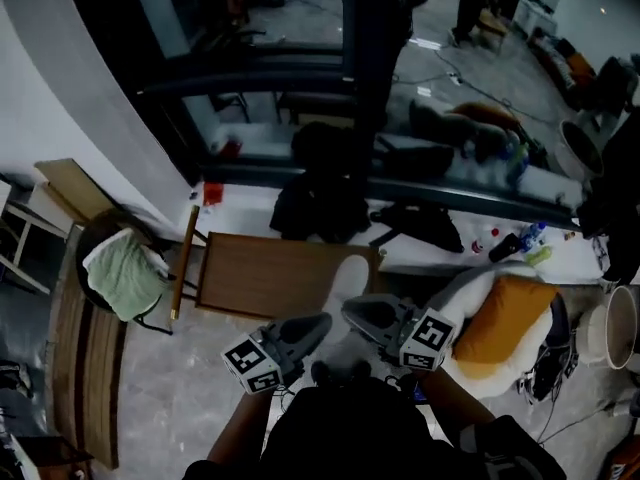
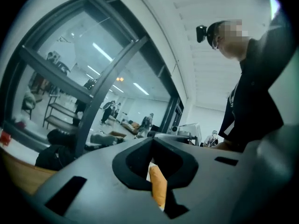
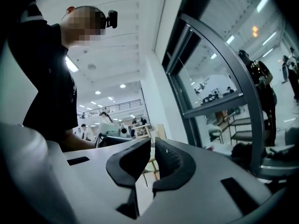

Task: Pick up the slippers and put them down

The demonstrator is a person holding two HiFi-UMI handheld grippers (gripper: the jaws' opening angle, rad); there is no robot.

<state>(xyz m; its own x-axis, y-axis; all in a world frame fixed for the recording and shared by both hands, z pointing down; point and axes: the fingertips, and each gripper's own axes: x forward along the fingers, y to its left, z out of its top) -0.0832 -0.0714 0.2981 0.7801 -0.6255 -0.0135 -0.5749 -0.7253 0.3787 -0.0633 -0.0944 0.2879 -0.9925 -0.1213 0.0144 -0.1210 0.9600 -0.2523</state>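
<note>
1. In front of the person, the left gripper [image 1: 322,322] and the right gripper [image 1: 349,309] sit tip to tip, each with its jaws together on nothing.
2. Just beyond them, what looks like a pale slipper [image 1: 349,276] lies at the right end of the brown table [image 1: 260,273].

Head camera: I look steeply down from high onto brown wooden table [image 1: 260,273]. Gripper cameras: level, close behind own jaws; both share dark-framed glass wall [image 2: 93,55] and black-shirted person [image 2: 252,101].
</note>
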